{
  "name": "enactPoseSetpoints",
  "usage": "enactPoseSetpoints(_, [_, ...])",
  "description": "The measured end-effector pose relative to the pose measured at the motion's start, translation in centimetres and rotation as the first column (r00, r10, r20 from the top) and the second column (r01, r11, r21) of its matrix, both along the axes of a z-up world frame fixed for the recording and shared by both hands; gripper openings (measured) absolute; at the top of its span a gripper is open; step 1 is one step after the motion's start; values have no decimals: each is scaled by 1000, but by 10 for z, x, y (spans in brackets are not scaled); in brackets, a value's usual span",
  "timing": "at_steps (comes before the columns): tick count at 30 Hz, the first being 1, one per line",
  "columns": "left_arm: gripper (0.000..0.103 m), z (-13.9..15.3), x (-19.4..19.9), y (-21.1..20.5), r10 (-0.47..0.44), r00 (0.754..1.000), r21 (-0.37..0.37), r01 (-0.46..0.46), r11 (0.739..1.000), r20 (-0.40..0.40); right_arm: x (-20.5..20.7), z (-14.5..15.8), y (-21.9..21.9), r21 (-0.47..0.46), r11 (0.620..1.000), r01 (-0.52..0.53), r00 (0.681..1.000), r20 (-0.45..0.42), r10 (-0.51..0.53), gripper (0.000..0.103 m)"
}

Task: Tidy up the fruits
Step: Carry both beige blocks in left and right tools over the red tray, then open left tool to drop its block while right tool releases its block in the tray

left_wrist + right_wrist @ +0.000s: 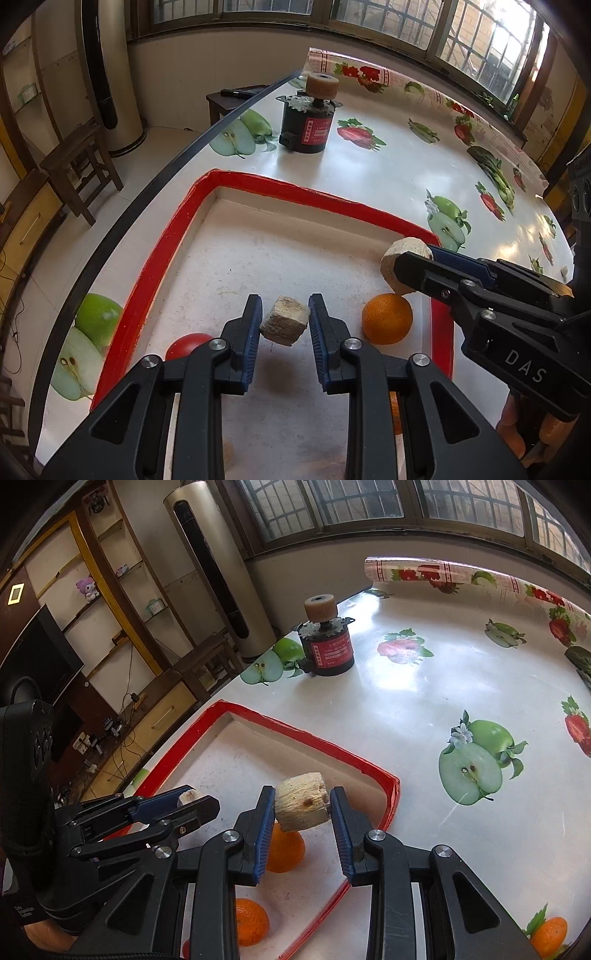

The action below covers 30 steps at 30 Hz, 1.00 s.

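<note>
Grippers over red-rimmed tray [192,206] at frame centre: left gripper [285,320] clamped on pale chunk [285,319], right gripper [303,808] clamped on pale cylinder [302,806], oranges [386,318] below.

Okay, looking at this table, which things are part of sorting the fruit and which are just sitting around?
Part of the job:
red-rimmed tray
oranges
red fruit
pale chunk in left gripper
pale chunk in right gripper

Just lying about:
small motor
stool

Left gripper [284,320] angled steeply down, fingers [248,332] clamped on a pale chunk [285,319]. Right gripper [302,806] angled down just beside it, fingers [266,823] clamped on a pale stub [302,805].
</note>
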State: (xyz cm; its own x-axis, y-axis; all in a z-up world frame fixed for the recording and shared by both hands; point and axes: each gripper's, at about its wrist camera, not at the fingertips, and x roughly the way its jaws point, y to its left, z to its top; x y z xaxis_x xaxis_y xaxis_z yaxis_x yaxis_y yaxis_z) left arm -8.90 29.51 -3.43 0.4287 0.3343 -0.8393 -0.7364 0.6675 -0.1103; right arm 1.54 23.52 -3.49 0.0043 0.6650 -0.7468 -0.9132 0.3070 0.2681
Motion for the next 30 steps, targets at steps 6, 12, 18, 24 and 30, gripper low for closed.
enactPoseSetpoints(6, [23,-9,4,2,-2,1000,-19,1,1000,-18,3,-10,4,-18,1000,-2,1000,-5,2,31])
enactPoseSetpoints(12, [23,-10,6,2,1,999,-23,-2,1000,-32,3,-15,5,-28,1000,-3,1000,-17,2,31])
enactPoseSetpoints(18, [28,-7,-1,1,34,999,-35,-35,999,-40,3,-10,0,-18,1000,4,1000,-27,-4,35])
enactPoseSetpoints(24, [57,7,-15,-12,51,999,2,-51,999,-9,-5,7,-25,18,1000,6,1000,-15,-5,47])
enactPoseSetpoints(30, [57,17,-26,-26,55,998,-2,-55,998,21,-19,27,-61,57,998,-1,1000,1,1,50])
